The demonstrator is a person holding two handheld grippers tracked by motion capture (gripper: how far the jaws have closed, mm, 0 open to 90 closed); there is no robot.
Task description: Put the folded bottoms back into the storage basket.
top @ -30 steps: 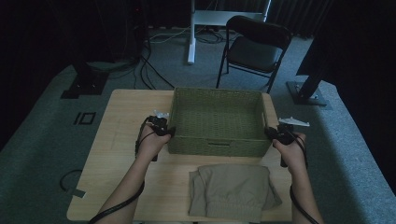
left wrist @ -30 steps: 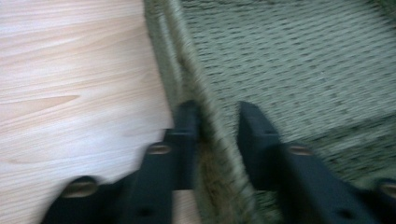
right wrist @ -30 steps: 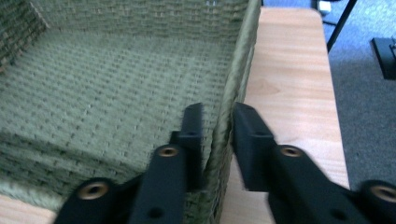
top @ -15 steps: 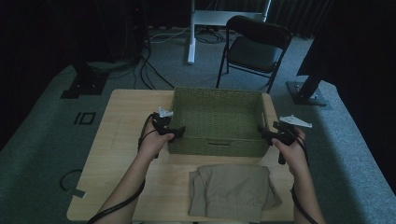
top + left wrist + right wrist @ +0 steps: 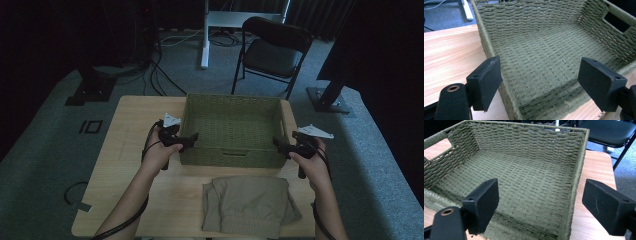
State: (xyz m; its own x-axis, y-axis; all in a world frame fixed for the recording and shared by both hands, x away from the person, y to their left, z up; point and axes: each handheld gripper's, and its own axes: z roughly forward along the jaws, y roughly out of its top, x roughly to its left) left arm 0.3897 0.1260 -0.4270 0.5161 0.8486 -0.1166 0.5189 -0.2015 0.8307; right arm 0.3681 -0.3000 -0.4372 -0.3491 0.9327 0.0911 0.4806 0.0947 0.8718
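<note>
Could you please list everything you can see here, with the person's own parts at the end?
Basket: one, green woven, empty, far middle of the table.
Folded garment: one, khaki, near table edge, in front of the basket.
Table: one, light wood.
Folding chair: one, black, on the floor beyond the table.
Left gripper: one, black, jaws open at the basket's left wall, just been opening.
Right gripper: one, black, jaws open at the basket's right wall, just been opening.
</note>
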